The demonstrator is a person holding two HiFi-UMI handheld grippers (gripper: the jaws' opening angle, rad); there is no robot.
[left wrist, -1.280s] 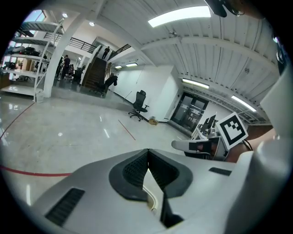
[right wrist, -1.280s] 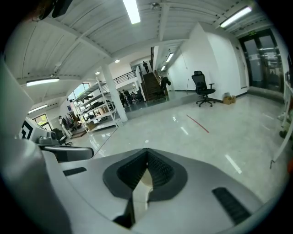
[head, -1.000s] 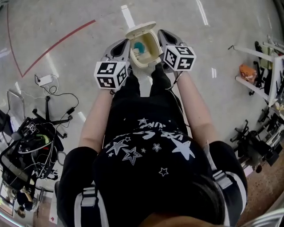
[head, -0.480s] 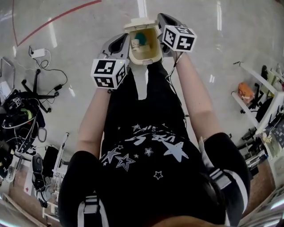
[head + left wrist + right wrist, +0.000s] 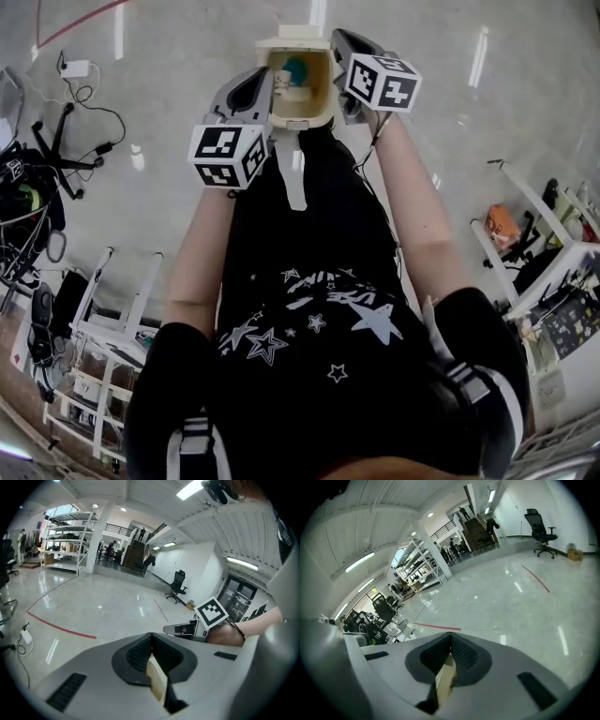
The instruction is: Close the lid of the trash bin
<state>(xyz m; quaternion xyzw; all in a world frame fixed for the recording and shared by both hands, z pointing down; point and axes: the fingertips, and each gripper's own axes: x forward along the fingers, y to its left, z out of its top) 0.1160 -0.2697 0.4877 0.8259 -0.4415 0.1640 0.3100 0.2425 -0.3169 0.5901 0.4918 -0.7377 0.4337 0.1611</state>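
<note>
Evidently the small cream plastic trash bin (image 5: 302,122) was light, for it hung clear of the grey polished floor (image 5: 169,112) at the top centre of the head view, carried by 2 grippers alone. The left gripper (image 5: 265,91) had its ribbed black pads pinched tight on a thin cream wall edge (image 5: 157,681). The right gripper (image 5: 337,73) was clamped the same way on the opposite wall (image 5: 444,681). The walls looked thin, smooth and rigid, probably slippery under a loose pinch and likely to flex if squeezed hard. The flat cream lid (image 5: 292,39) stood swung open at the bin's far rim, above a teal object (image 5: 296,70) inside. I judged its free edge the best place to push, as a hinged panel that thin should fold down with little force.
</note>
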